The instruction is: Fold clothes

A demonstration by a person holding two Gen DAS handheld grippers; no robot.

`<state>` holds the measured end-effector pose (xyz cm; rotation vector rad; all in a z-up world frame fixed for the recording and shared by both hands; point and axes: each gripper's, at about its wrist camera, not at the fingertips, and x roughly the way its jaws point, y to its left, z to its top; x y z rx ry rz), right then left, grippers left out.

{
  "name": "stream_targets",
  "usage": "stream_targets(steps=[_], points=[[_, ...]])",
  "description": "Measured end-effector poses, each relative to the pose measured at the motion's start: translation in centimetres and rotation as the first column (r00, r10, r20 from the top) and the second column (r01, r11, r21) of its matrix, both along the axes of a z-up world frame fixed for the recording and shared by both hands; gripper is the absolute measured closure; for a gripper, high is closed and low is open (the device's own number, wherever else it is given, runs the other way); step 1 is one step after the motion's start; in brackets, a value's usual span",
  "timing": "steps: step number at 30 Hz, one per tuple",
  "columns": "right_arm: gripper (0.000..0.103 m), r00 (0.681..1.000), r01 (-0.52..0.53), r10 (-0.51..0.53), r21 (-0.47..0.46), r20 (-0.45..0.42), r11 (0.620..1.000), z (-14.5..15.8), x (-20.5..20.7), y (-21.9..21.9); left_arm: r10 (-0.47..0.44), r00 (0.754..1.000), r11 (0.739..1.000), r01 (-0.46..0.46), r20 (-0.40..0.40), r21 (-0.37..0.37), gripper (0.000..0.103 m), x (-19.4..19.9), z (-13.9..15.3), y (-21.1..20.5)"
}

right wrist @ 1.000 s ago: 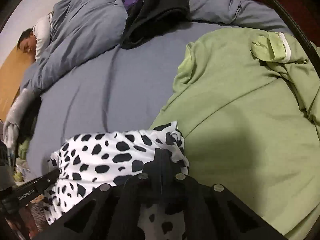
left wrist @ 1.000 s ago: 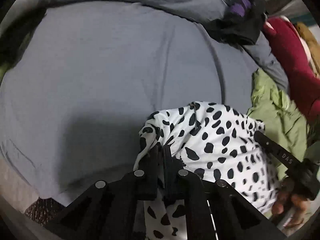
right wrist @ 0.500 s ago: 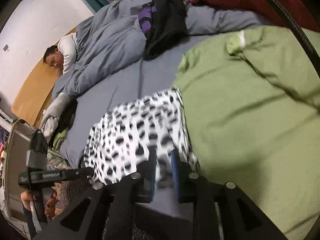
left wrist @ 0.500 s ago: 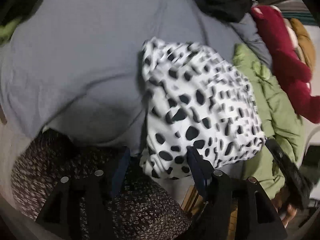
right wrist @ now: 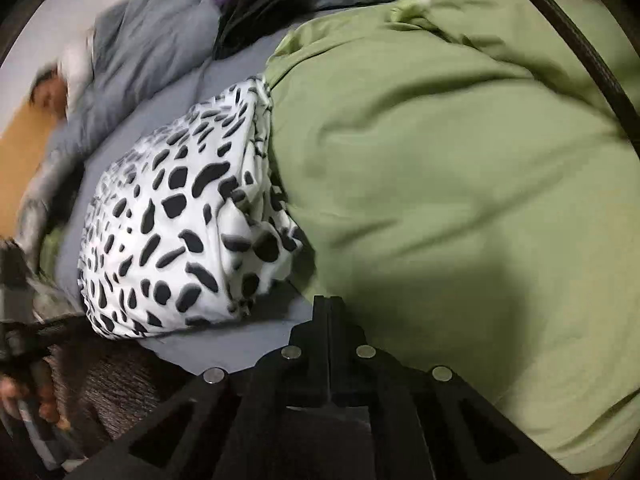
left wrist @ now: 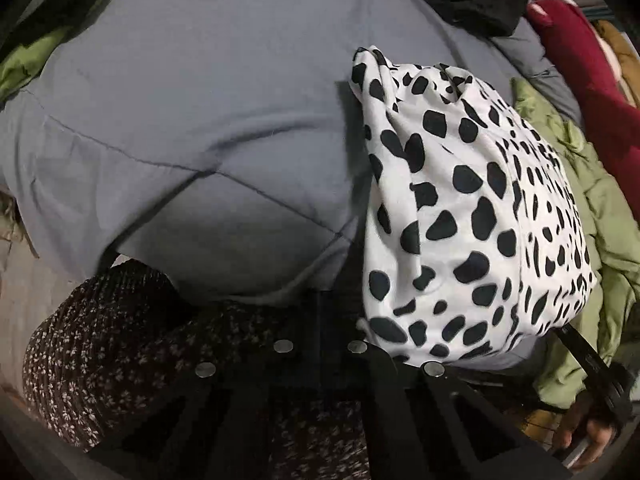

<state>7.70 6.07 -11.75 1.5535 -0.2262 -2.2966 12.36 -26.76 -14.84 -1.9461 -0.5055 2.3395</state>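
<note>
Spotted garment [left wrist: 472, 216] lies folded beside green garment [right wrist: 460, 184] on bed [left wrist: 192, 128].

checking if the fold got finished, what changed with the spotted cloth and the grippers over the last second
Both grippers, shut on the white black-spotted garment a second ago, have let go and pulled back toward the bed edge. The garment now lies free on the grey bedsheet. The right gripper has shut again, empty; the left gripper's state is unclear. The green garment stayed put.
</note>
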Motion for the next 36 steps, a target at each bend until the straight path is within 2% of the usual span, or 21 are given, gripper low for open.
stream_targets(steps=[3, 5, 6, 8, 10, 12, 13, 14, 15, 16, 18, 19, 21, 23, 26, 30, 32, 35, 36], points=[[0.096, 0.999, 0.035, -0.035, -0.048, -0.002, 0.998, 0.2, 0.6, 1.3, 0.019, 1.0, 1.0, -0.019, 0.0, 0.0, 0.103, 0.0, 0.7, -0.5], [0.093, 0.999, 0.041, -0.042, -0.084, -0.014, 0.996, 1.3, 0.8, 2.0, 0.065, 0.997, 0.998, -0.065, -0.028, 0.022, 0.103, 0.2, 2.0, -1.5], [0.087, 0.999, 0.038, -0.04, -0.1, -0.022, 0.994, 1.8, 0.9, 2.1, 0.078, 0.996, 0.996, -0.076, -0.049, 0.035, 0.103, 0.3, 2.8, -1.7], [0.086, 0.999, 0.016, -0.021, -0.125, -0.045, 0.992, 2.8, 1.0, 1.4, 0.1, 0.991, 0.994, -0.094, -0.093, 0.062, 0.103, 0.4, 4.5, -2.2], [0.085, 0.997, -0.041, 0.03, -0.147, -0.075, 0.988, 3.7, 1.2, -0.1, 0.053, 0.984, 0.995, -0.038, -0.169, 0.087, 0.103, 0.2, 6.3, -0.9], [0.085, 0.992, -0.096, 0.083, -0.15, -0.091, 0.984, 4.0, 0.8, -2.3, -0.021, 0.98, 0.993, 0.044, -0.197, 0.114, 0.103, -0.4, 6.8, 1.5], [0.084, 0.992, -0.104, 0.094, -0.121, -0.086, 0.987, 3.7, 0.4, -3.1, -0.052, 0.979, 0.989, 0.079, -0.198, 0.128, 0.103, -0.6, 6.8, 2.6], [0.083, 0.991, -0.112, 0.104, -0.092, -0.081, 0.989, 3.4, 0.1, -3.9, -0.059, 0.983, 0.992, 0.078, -0.174, 0.101, 0.103, -1.3, 5.9, 3.2], [0.083, 0.992, -0.111, 0.107, -0.057, -0.071, 0.992, 3.0, -0.2, -4.5, -0.061, 0.988, 0.995, 0.072, -0.145, 0.066, 0.103, -2.1, 4.9, 3.7], [0.084, 0.994, -0.097, 0.096, -0.026, -0.054, 0.995, 2.2, -0.4, -4.4, -0.037, 0.993, 0.999, 0.037, -0.108, -0.002, 0.103, -2.6, 3.1, 3.6], [0.085, 0.998, -0.064, 0.064, -0.006, -0.014, 0.998, 0.4, -0.6, -3.2, 0.029, 0.997, 0.999, -0.027, -0.075, 0.033, 0.102, -2.6, 0.5, 1.8], [0.094, 0.999, -0.048, 0.048, 0.005, 0.005, 0.999, -0.5, -0.8, -2.6, 0.07, 0.995, 0.994, -0.063, -0.071, 0.092, 0.102, -2.3, 0.2, 0.8], [0.096, 0.999, -0.037, 0.037, 0.003, 0.015, 0.999, -0.9, -0.7, -1.8, 0.097, 0.993, 0.989, -0.089, -0.071, 0.119, 0.102, -2.0, 1.5, -0.4], [0.094, 0.999, -0.047, 0.047, 0.007, 0.011, 0.999, 0.0, -0.6, -1.7, 0.104, 0.982, 0.993, -0.094, -0.158, 0.071, 0.103, -2.0, 4.1, -1.3], [0.088, 0.995, -0.072, 0.071, -0.004, -0.063, 0.997, 3.4, -0.7, -1.8, 0.119, 0.971, 0.989, -0.097, -0.208, 0.111, 0.103, -3.5, 6.4, -2.7], [0.087, 0.974, -0.119, 0.117, -0.001, -0.193, 0.993, 7.1, -3.1, -4.2, 0.09, 0.98, 0.99, -0.07, -0.175, 0.12, 0.103, -8.5, 5.2, 0.1], [0.087, 0.974, -0.14, 0.142, 0.026, -0.177, 0.99, 5.9, -6.0, -6.8, 0.089, 0.986, 0.989, -0.071, -0.139, 0.131, 0.103, -11.4, 3.3, 2.6], [0.09, 0.985, -0.138, 0.149, 0.114, -0.09, 0.984, 1.8, -10.4, -9.5, 0.135, 0.985, 0.987, -0.124, -0.103, 0.106, 0.101, -11.6, 0.6, 2.6], [0.095, 0.989, -0.118, 0.129, 0.15, -0.068, 0.982, 0.3, -11.8, -9.6, 0.149, 0.983, 0.982, -0.135, -0.104, 0.134, 0.1, -11.4, 0.2, 2.1]])
